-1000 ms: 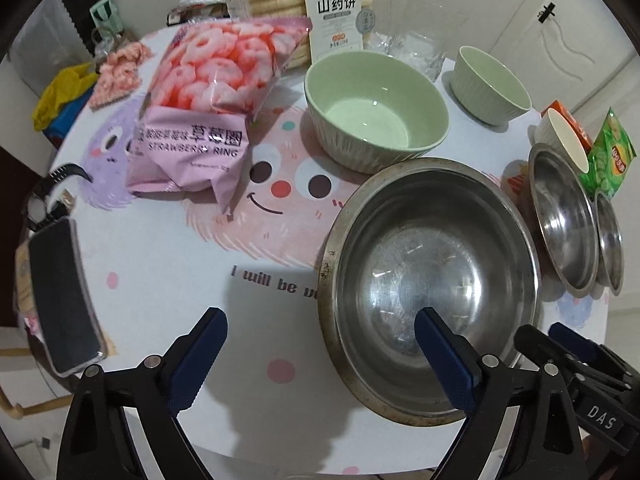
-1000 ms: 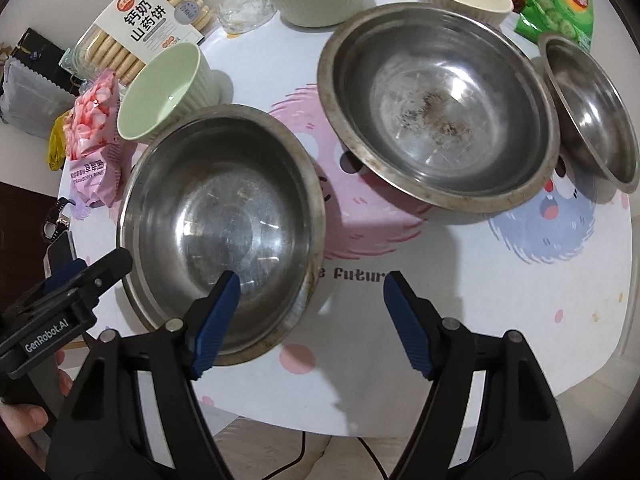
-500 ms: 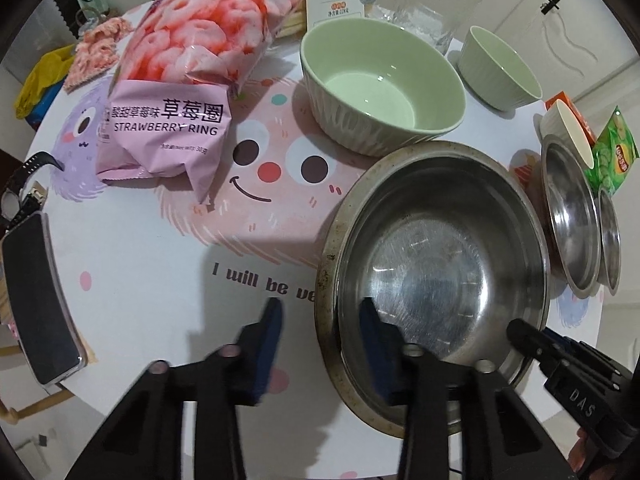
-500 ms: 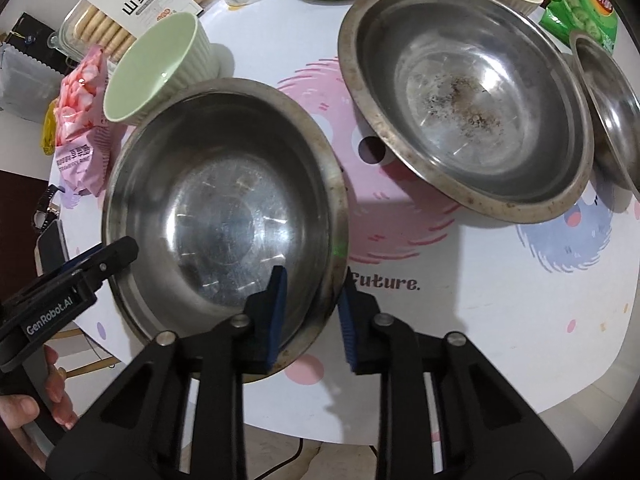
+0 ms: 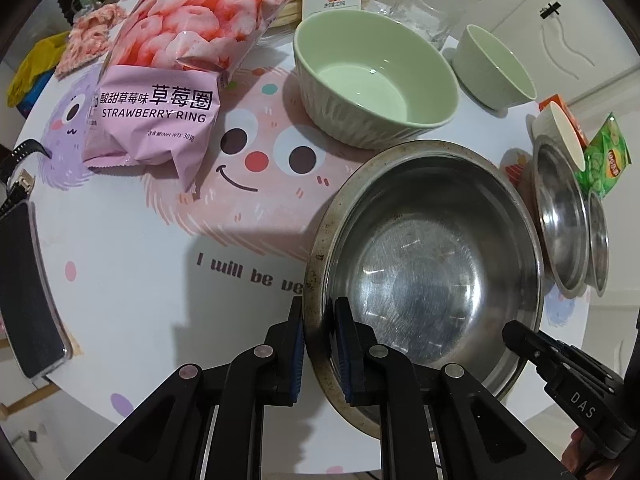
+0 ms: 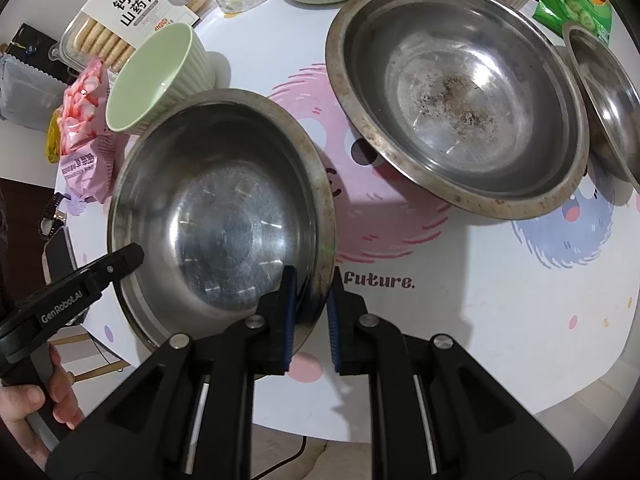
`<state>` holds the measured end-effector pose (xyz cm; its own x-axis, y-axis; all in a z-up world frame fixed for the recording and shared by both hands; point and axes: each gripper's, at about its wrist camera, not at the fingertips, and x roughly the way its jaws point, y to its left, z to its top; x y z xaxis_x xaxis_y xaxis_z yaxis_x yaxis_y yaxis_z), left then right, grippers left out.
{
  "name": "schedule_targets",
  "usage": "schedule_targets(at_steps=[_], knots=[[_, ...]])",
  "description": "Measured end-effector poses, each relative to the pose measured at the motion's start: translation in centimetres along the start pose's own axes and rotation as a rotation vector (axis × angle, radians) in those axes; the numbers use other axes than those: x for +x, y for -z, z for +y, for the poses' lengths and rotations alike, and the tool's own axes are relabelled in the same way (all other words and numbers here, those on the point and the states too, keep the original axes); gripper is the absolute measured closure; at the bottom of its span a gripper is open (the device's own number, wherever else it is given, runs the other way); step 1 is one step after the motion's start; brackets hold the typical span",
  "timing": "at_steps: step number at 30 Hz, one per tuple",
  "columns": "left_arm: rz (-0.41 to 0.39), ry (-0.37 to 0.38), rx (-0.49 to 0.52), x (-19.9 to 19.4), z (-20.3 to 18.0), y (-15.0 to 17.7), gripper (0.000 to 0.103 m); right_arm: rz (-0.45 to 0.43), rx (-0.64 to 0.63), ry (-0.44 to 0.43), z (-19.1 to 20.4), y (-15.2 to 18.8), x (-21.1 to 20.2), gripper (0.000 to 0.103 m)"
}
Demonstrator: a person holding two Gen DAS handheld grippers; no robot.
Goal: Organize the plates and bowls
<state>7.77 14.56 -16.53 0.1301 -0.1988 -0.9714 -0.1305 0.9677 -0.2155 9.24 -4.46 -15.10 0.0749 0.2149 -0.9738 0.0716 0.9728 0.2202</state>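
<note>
Left wrist view: the left gripper (image 5: 320, 344) is clamped on the near-left rim of the steel bowl (image 5: 424, 272), one blue pad outside the wall and one inside.
Right wrist view: the right gripper (image 6: 312, 312) pinches the same steel bowl (image 6: 220, 216) at its near-right rim, one pad on each side of the wall.
Steel bowl: at the near edge of the round table (image 5: 132, 264), gripped on opposite sides; whether its base touches the table cannot be told.
Other steel bowls: a second large steel bowl (image 6: 456, 104) with dark specks in its base sits beyond it to the right; a small steel bowl (image 6: 608, 104) lies just beside that.
Green bowls: a wide green bowl (image 5: 376, 84) stands just behind the gripped bowl; a smaller green bowl (image 5: 496, 68) is further back.
Snacks: a strawberry ring bag (image 5: 176, 68) lies at the left, a biscuit pack (image 6: 136, 12) behind.
</note>
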Motion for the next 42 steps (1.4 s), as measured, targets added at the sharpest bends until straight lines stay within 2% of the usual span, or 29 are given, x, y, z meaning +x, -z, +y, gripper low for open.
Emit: schedule_targets(at_steps=[10, 15, 27, 42], knots=[[-0.015, 0.023, 0.032, -2.2, -2.0, 4.6, 0.09, -0.009, -0.01, -0.052, -2.2, 3.2, -3.1, 0.087], [-0.006, 0.015, 0.063, -1.9, -4.1, 6.5, 0.09, -0.008, -0.008, -0.043, -3.9, 5.1, -3.7, 0.087], [-0.005, -0.007, 0.123, -0.4, -7.3, 8.6, 0.09, 0.001, 0.006, 0.008, -7.7, 7.9, -3.4, 0.086], [-0.04, -0.054, 0.119, -0.1, -7.7, 9.0, 0.087, 0.004, -0.01, -0.009, -8.3, 8.4, -3.1, 0.085]])
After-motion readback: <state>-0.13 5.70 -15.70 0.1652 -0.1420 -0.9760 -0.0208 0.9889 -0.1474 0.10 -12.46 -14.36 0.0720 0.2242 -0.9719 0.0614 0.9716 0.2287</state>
